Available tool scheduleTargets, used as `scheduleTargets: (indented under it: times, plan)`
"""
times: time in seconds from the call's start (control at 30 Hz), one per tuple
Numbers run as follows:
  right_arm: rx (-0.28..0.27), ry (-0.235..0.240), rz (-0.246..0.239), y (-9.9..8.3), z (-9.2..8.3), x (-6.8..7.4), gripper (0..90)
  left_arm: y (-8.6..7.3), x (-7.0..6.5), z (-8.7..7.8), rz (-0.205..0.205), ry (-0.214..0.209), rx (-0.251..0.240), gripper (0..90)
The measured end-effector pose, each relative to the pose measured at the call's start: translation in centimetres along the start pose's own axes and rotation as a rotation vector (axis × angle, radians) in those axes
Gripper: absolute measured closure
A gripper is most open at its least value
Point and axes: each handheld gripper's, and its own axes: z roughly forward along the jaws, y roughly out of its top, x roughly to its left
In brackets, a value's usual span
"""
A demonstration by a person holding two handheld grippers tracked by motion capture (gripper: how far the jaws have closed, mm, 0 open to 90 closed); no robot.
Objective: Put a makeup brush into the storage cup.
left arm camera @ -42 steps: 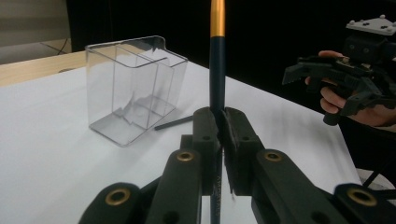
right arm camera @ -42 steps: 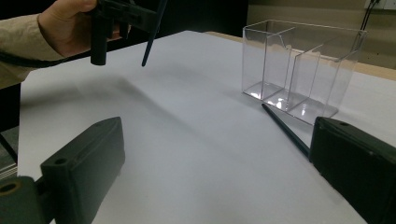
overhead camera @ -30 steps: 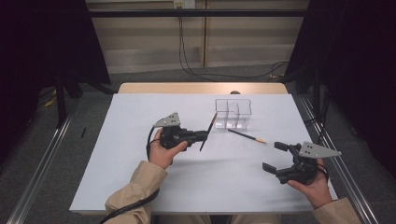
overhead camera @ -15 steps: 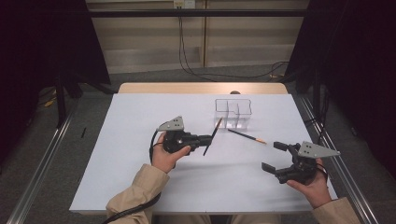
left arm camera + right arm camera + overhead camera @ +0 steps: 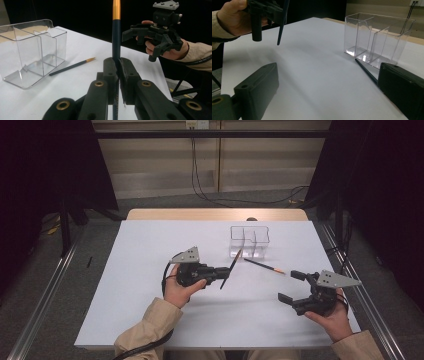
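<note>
While one pencil [image 5: 116,37] sits clamped in the left gripper [image 5: 223,273], nothing is in the clear organizer [image 5: 249,240].
A second pencil [image 5: 263,265] lies mid-frame on the surface [image 5: 140,270]; right gripper [image 5: 291,287] jaws apart, empty.

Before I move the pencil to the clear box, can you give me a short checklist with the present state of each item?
1. Left hand-held gripper shut on the pencil: ok.
2. Pencil clear of the table, not touching: ok.
3. Clear box upright, compartments free: ok.
4. Second pencil lies beside the box, outside it: ok.
5. Right hand-held gripper open, apart from the box: ok.
6. Pencil lined up over a compartment: not ok, it is short of the box.
</note>
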Motion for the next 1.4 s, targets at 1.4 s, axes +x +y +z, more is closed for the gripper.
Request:
scheduleTargets:
  times: [1.4]
  plan:
    - [-0.034, 0.060, 0.069, 3.7, 5.0, 0.5, 11.8, -0.7, -0.8, 1.0, 0.025, -0.020, 0.024, 84.2]
